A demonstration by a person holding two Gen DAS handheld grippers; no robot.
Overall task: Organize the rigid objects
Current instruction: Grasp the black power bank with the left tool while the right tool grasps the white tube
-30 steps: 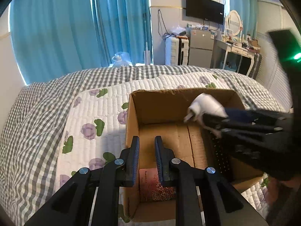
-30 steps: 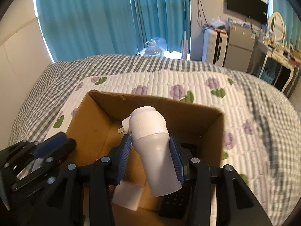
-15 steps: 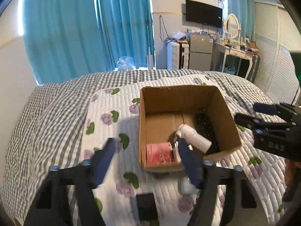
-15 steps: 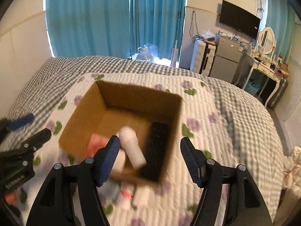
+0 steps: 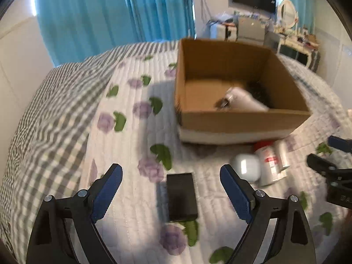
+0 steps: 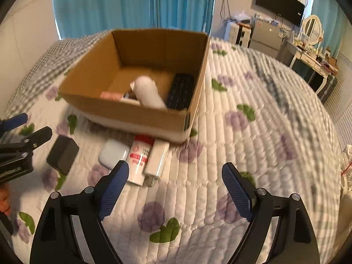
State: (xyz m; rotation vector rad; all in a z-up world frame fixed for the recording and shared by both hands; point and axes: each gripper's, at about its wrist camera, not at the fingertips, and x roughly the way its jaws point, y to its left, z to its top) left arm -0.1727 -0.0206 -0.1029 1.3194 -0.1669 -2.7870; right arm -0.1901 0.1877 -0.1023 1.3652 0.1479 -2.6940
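Both my tools, left point(image 5: 171, 191) and right point(image 6: 175, 190), hang spread and empty over the bed point(image 6: 253, 145); just before the cardboard box point(image 6: 132, 112) lie a black case point(image 5: 181, 197), white case point(image 6: 113, 153), bottle point(image 6: 139, 159) and adapter point(image 6: 156, 158); inside it, a white dryer point(image 6: 147, 92) beside a keyboard point(image 6: 180, 91)

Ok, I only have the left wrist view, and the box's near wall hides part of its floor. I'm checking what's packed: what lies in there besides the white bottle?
Observer: A flat pink item lies beside the white bottle, against the near wall of the cardboard box.
Operator: And the dark blur to the bottle's right?
Observer: A black keyboard-like slab, lying along the right wall.
Operator: Is the right gripper carrying anything?
Observer: No, the right gripper has its jaws wide open with nothing between them.
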